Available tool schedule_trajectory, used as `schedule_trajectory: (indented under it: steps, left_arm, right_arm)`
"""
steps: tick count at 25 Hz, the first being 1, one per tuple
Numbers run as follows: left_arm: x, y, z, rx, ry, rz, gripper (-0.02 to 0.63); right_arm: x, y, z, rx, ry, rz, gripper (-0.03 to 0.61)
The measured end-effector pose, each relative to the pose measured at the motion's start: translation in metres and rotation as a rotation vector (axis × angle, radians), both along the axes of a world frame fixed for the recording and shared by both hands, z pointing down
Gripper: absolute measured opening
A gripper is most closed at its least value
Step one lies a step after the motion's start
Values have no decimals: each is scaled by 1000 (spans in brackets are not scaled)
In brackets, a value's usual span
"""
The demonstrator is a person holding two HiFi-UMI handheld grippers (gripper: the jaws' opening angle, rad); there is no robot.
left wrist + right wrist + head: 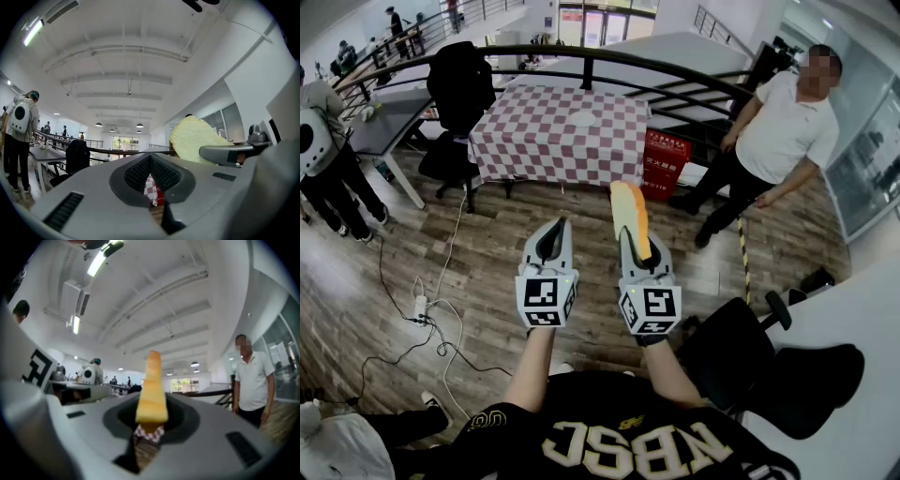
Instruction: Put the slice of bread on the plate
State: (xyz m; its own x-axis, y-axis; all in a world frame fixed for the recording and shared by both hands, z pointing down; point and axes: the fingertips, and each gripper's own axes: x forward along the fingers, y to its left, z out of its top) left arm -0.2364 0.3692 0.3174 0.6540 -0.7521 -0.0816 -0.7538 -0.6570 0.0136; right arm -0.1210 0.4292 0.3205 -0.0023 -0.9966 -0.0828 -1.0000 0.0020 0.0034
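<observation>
A slice of bread (630, 217) with a yellow crust stands on edge in my right gripper (636, 246), which is shut on its lower end. The right gripper view shows the bread (151, 390) edge-on, rising from between the jaws. Beside it on the left, my left gripper (551, 242) is shut with nothing in it. From the left gripper view the bread (192, 139) shows broadside at the right. Both grippers are held level above the wooden floor. A white plate (583, 119) lies on a table with a red-and-white checked cloth (534, 141), farther ahead.
A person in a white shirt (773, 141) stands at the right by a curved black railing (675, 75). A red box (666, 159) sits beside the table. There are black chairs at the left (459, 89) and the near right (778, 366). Cables (422, 309) cross the floor.
</observation>
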Motion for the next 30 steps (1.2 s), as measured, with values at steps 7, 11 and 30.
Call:
schedule_trajectory:
  steps: [7, 11, 30]
  left_arm:
    - [-43, -15, 18, -36, -13, -25, 17]
    - [-65, -12, 25, -59, 3, -22, 17]
    - [5, -141, 75, -112, -34, -72, 17]
  right_arm:
    - [-46, -20, 6, -18, 9, -10, 94]
    - [-72, -20, 18, -42, 9, -21, 94]
    - [-16, -167, 69, -101, -72, -136, 94]
